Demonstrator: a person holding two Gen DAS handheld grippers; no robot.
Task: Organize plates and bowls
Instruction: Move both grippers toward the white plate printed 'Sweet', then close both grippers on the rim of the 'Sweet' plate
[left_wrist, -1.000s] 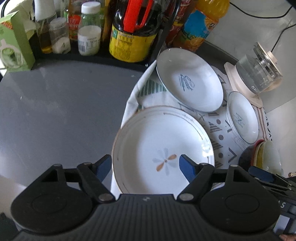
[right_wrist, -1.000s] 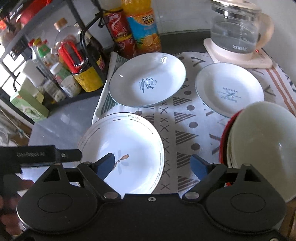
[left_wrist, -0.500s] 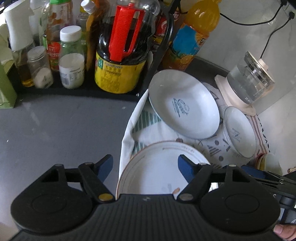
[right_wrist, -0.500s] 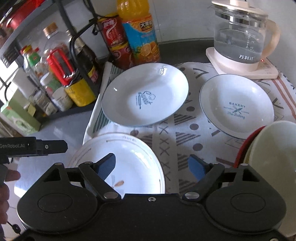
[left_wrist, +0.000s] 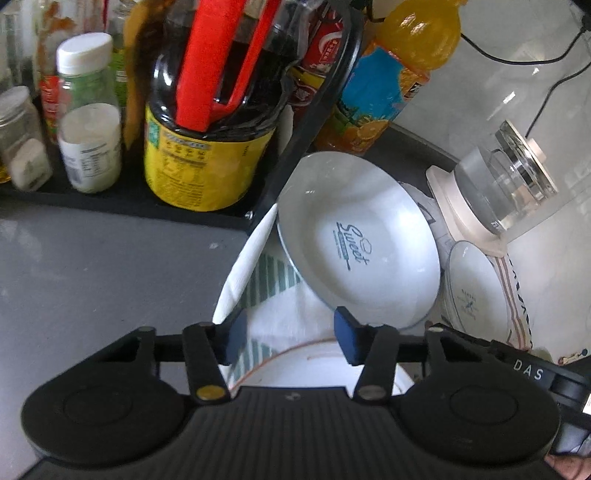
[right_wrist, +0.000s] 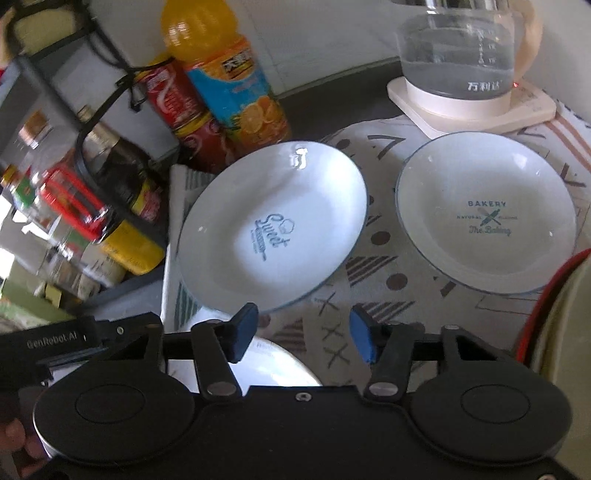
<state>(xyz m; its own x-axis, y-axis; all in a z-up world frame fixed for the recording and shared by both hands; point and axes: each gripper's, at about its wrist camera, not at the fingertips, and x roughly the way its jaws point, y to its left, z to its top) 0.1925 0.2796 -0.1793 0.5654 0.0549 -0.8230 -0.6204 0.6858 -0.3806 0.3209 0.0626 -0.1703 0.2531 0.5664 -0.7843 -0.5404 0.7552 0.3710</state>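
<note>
Both grippers approach the "Sweet" plate, near the start of stacking the dishes.

Left gripper (left_wrist: 288, 334) and right gripper (right_wrist: 301, 330) each stand with fingers apart and nothing between them. The "Sweet" plate (left_wrist: 354, 236) fills frame centre in both views, flat on the patterned cloth (right_wrist: 332, 306), its near rim just beyond the fingertips. The "Bakery" plate (right_wrist: 484, 218) lies at right centre of the right view; a rimmed plate (left_wrist: 317, 363) shows at bottom centre, under the left gripper; stacked bowls (right_wrist: 554, 325) sit at the right edge. No dish appears stacked on another plate yet. The next move likely calls for closing one gripper's fingers over the near rim, then lifting the plate level, clear of the bottle rack (left_wrist: 303, 122) at upper centre.
</note>
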